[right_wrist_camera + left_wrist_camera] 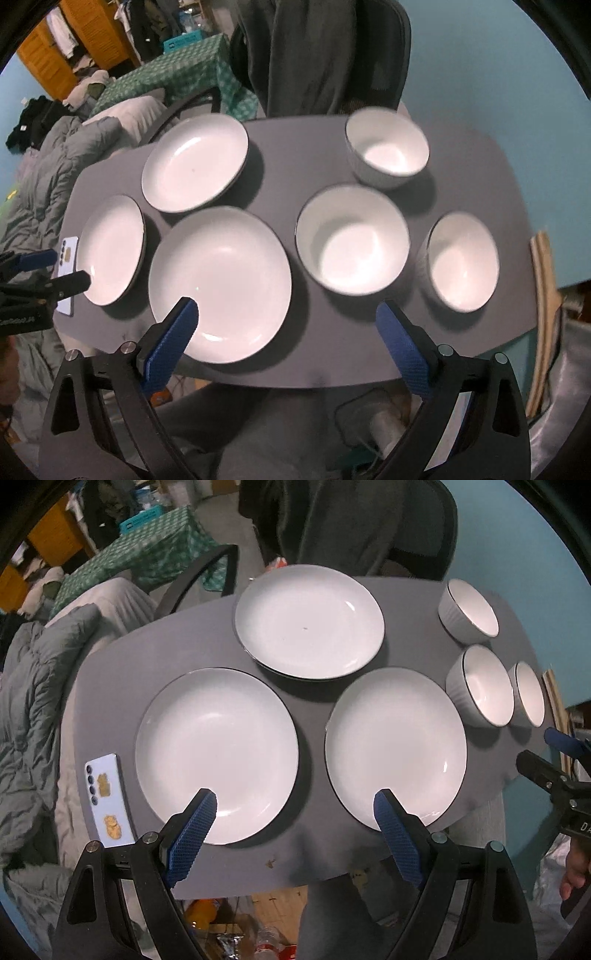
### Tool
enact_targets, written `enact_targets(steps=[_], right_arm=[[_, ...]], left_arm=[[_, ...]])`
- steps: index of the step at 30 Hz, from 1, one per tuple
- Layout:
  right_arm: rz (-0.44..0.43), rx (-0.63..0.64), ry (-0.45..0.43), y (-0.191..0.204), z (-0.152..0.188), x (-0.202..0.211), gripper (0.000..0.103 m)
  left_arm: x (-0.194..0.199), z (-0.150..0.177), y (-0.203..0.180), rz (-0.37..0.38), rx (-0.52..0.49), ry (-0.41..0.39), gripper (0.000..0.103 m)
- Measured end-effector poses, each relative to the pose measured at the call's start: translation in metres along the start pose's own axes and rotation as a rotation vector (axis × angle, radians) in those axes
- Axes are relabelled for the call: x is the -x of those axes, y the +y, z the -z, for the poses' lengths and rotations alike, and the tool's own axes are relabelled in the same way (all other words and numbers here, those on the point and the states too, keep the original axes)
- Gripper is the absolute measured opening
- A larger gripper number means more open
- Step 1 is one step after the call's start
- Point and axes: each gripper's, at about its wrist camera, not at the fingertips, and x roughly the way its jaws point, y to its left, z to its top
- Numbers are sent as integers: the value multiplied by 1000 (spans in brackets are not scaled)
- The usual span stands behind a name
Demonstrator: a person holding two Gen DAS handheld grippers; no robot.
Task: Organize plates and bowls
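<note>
Grey table (pixel 317 720) in a cluttered room | left view: left gripper (pixel 295 806) spread, empty, over near edge — three plates (pixel 309 622) lie apart, unstacked; phone (pixel 108 800) at left | right view: right gripper (pixel 287 315) spread, empty — three bowls (pixel 352 240) apart, none nested | judged: nothing organized yet, all stacking remains

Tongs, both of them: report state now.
Left tongs: open, holding nothing, above the plates.
Right tongs: open, holding nothing.
</note>
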Motion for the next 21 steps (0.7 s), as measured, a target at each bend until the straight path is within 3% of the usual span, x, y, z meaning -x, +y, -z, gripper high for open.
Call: enact_targets(steps=[8,18,21], right_arm=[[-51,-27,60,-8,14,-38,87],[-97,-56,149,-23,16,-77,64],[-100,-48,165,-27,14,-84,54]], left_arm=[[-33,-1,-11,43,-39,43,88],[-72,-8,-9,63,15,107,88],[-81,-10,-6,57,18,135,80]])
